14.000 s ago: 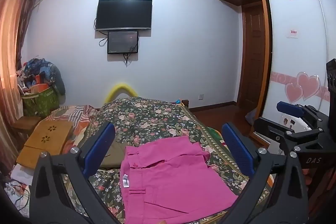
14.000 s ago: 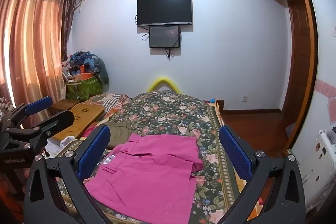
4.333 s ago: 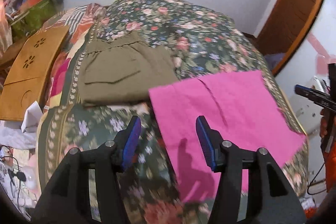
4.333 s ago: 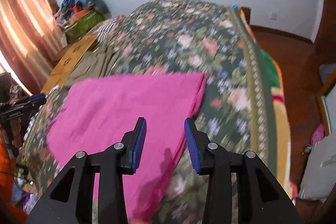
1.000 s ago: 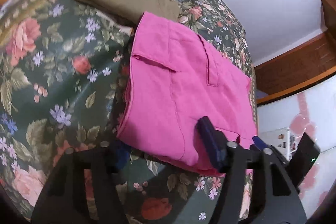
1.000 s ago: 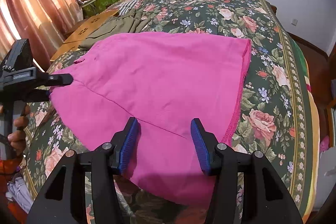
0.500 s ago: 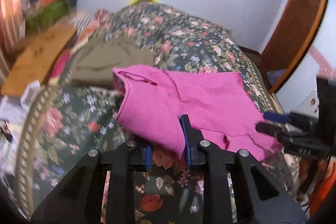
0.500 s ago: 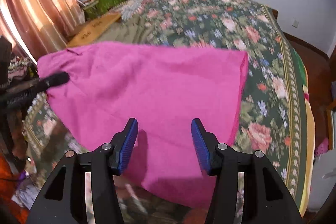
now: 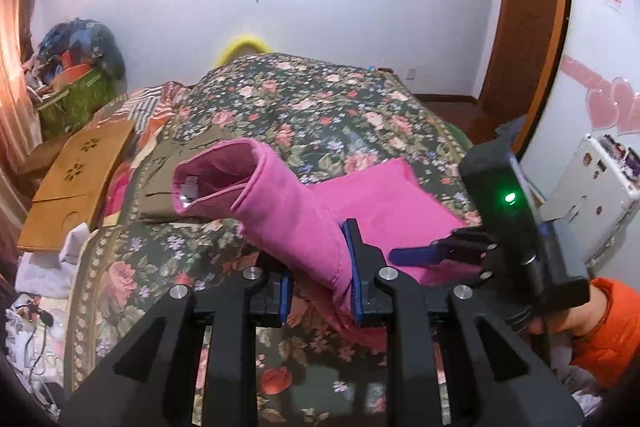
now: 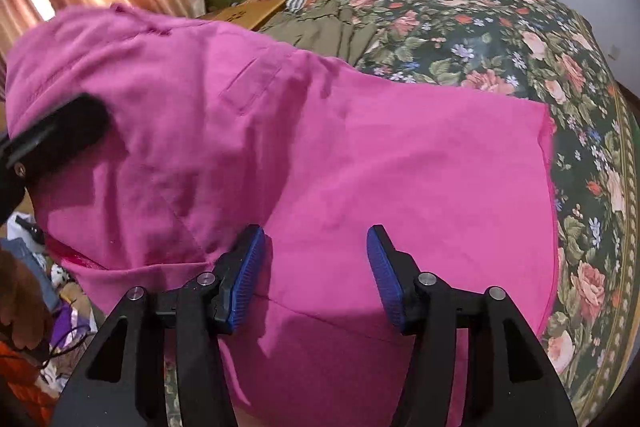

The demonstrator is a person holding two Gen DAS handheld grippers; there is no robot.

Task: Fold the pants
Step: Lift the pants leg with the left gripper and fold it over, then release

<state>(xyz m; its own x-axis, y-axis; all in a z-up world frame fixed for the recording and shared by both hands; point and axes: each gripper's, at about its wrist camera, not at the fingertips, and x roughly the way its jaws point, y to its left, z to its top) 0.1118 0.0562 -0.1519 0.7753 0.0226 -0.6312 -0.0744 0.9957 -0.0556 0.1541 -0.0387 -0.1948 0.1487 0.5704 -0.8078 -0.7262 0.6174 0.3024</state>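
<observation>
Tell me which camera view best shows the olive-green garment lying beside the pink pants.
The left wrist view. There the olive-green garment lies flat on the floral bedspread, though the lifted pink pants cover its right part. The right wrist view shows only a strip of it above the pants.

The bed [image 9: 340, 107] wears a dark floral cover. Pink pants [image 9: 384, 195] lie on it ahead of the left jaws, one end lifted off the cover and clamped between them. Folded olive pants [image 9: 168, 183] lie beyond and left of those jaws. A wooden board [image 9: 76, 183] rests further left at the bed's edge.
</observation>
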